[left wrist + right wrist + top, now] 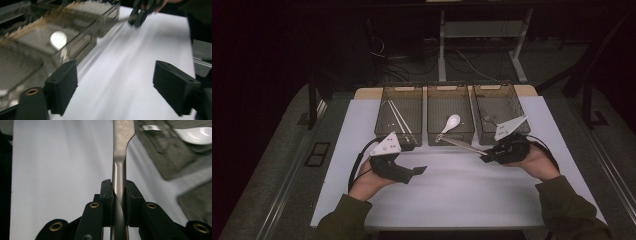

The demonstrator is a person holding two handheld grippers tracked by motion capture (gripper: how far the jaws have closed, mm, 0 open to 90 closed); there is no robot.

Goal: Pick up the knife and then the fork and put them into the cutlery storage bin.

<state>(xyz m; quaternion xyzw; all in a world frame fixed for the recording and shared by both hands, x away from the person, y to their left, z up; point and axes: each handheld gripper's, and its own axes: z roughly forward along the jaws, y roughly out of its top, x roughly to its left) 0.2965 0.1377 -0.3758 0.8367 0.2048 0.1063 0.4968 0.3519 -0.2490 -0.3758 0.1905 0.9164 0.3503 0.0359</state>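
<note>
**Metal utensil pinched in the right gripper, in front of the bins**

On the left of the high view, the left gripper [412, 171] hovers over the white table [462, 190], held in the person's left hand [367, 182], just in front of the left bin [401, 112]. Its jaws stand spread wide with bare table between them, as the left gripper view confirms; nothing is held. Two thin white sticks [399, 119] lie in that left bin.

In the middle bin [450, 114] rests a white spoon [451, 122], which shows as a bright blurred bowl in the left gripper view [58, 40].

Further right, the metal utensil [462, 145] lies slanted just in front of the middle bin, its far end reaching towards that bin's front wall. The right gripper [487, 157] pinches its handle: in the right gripper view the jaws press on either side of the flat steel handle [119, 182], which widens beyond them. The right bin [499, 110] stands just behind this gripper
</note>
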